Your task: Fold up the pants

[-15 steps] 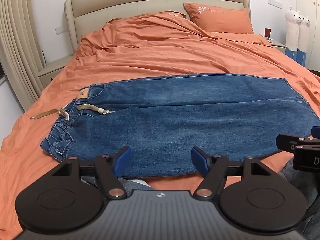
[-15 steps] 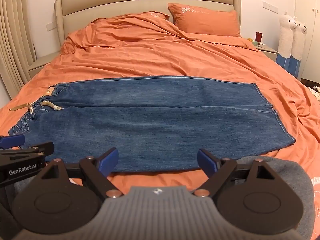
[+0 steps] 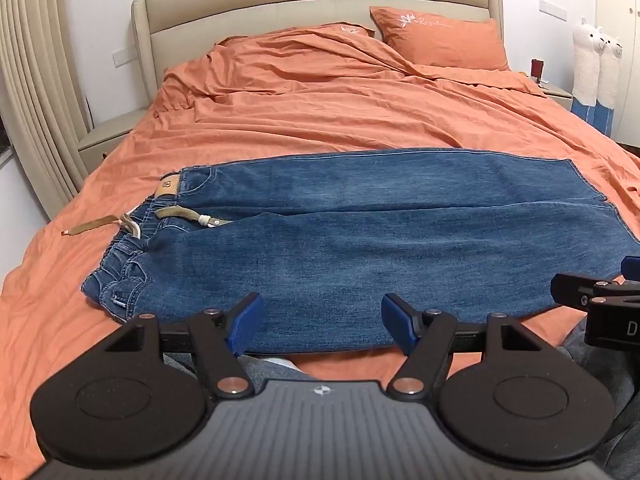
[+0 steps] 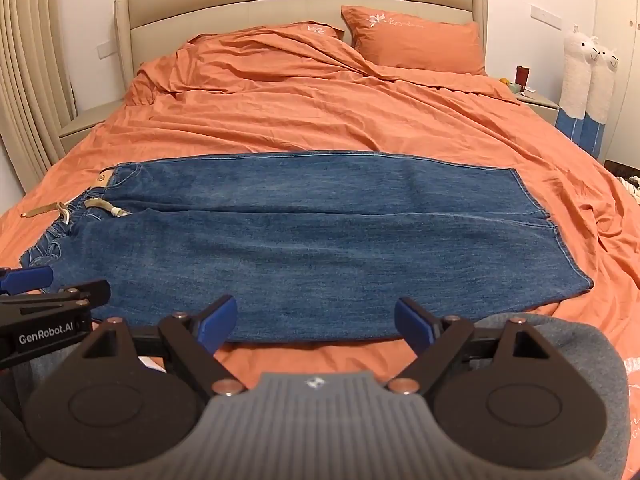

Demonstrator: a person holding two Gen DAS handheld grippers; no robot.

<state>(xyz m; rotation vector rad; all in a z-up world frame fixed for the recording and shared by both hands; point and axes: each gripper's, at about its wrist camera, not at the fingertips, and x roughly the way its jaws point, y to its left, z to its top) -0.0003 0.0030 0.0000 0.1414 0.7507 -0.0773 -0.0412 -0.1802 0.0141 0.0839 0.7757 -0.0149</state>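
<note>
Blue jeans [image 3: 360, 240] [image 4: 320, 240] lie flat across the orange bed, one leg folded over the other, waistband to the left and hems to the right. A tan belt [image 3: 96, 226] trails out from the waistband. My left gripper [image 3: 320, 322] hovers open above the near edge of the jeans, blue pads apart with nothing between them. My right gripper [image 4: 316, 326] is open too, over the near edge farther right. Each gripper shows at the side of the other's view.
The orange duvet [image 4: 320, 112] is rumpled toward the beige headboard [image 4: 300, 4], with an orange pillow [image 4: 416, 40] at the back right. Nightstands stand on both sides; two plush alpacas [image 4: 588, 76] lean at the right wall. A grey-clothed person's lap [image 4: 560, 340] shows below the grippers.
Both views have shifted only slightly; the jeans lie as before and both grippers stay open.
</note>
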